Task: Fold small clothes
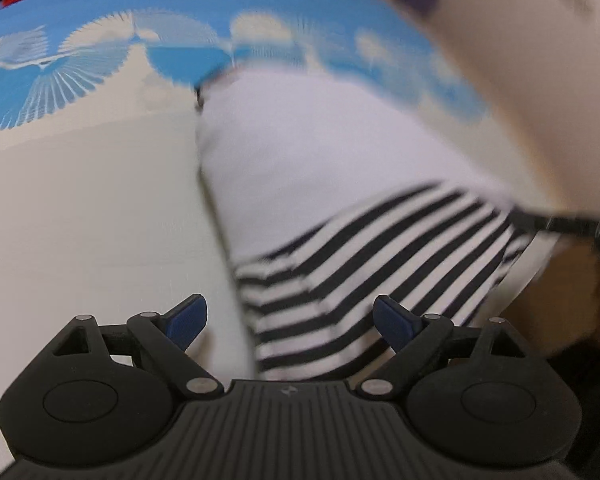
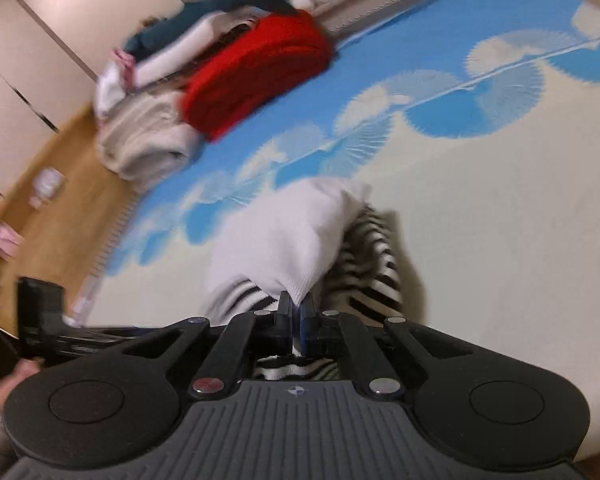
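A small garment, white on top with black-and-white stripes below (image 1: 340, 200), hangs lifted over a cream and blue mat (image 1: 80, 200). My left gripper (image 1: 290, 322) is open, its blue pads either side of the striped hem, not gripping. My right gripper (image 2: 298, 312) is shut on the white edge of the same garment (image 2: 292, 236), holding it bunched above the mat (image 2: 500, 220). The left view is blurred.
A pile of clothes with a red item (image 2: 256, 68), a cream knit (image 2: 144, 140) and dark teal cloth (image 2: 228, 0) sits at the mat's far left. Wooden floor (image 2: 60, 200) with small objects lies left. Cupboard doors (image 2: 40, 20) stand behind.
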Motion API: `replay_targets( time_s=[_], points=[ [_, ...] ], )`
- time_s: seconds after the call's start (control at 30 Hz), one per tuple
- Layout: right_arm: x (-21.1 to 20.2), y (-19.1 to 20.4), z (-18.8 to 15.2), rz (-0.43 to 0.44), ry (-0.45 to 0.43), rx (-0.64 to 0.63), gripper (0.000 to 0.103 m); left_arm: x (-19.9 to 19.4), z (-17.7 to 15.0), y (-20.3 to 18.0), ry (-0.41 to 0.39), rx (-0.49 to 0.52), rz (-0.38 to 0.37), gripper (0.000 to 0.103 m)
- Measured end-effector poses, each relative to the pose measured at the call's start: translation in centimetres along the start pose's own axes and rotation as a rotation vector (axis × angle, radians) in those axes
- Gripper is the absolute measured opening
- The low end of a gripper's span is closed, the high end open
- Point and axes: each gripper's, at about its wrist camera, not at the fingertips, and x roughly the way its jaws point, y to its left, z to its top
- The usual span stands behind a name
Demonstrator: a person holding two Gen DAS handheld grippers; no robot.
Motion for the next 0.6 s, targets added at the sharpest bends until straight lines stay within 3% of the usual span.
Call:
replay_targets(
  time_s=[0.07,0.1,0.17,0.27,0.33,0.4,0.5,0.6],
  points=[
    [2.2,-0.2,-0.8,-0.101,0.122,-0.057,0.002,2.6,-0.8,-0.5,0.116,0.079,0.121,0.096],
    [3.9,0.0,-1.5,-0.148,0.199,-0.103,0.002,3.6,-1.1,-0.5,0.16,0.093,0.167,0.102],
    [6.2,0.6,-2.4,-0.189,0.279,-0.174,0.002,3.3,-0.6,-0.5,0.145,0.082,0.15,0.1],
    [7.4,0.9,-2.3,-0.223,0.304,-0.204,0.002,0.5,0.6,-0.3,-0.012,0.023,0.082,0.098],
    [7.4,0.8,-2.0,-0.228,0.3,-0.203,0.002,-1.5,1.2,0.2,-0.13,-0.028,-0.018,0.098],
    [7.7,1.0,-2.1,-0.232,0.302,-0.214,0.002,-2.0,1.6,-0.1,-0.192,-0.034,-0.05,0.098],
    [7.7,1.5,-2.6,-0.24,0.303,-0.241,0.002,0.2,2.4,-0.8,-0.149,0.03,0.062,0.097],
    [7.7,1.7,-2.4,-0.248,0.303,-0.252,0.002,4.5,2.7,0.9,0.008,0.018,0.267,0.101]
  ],
)
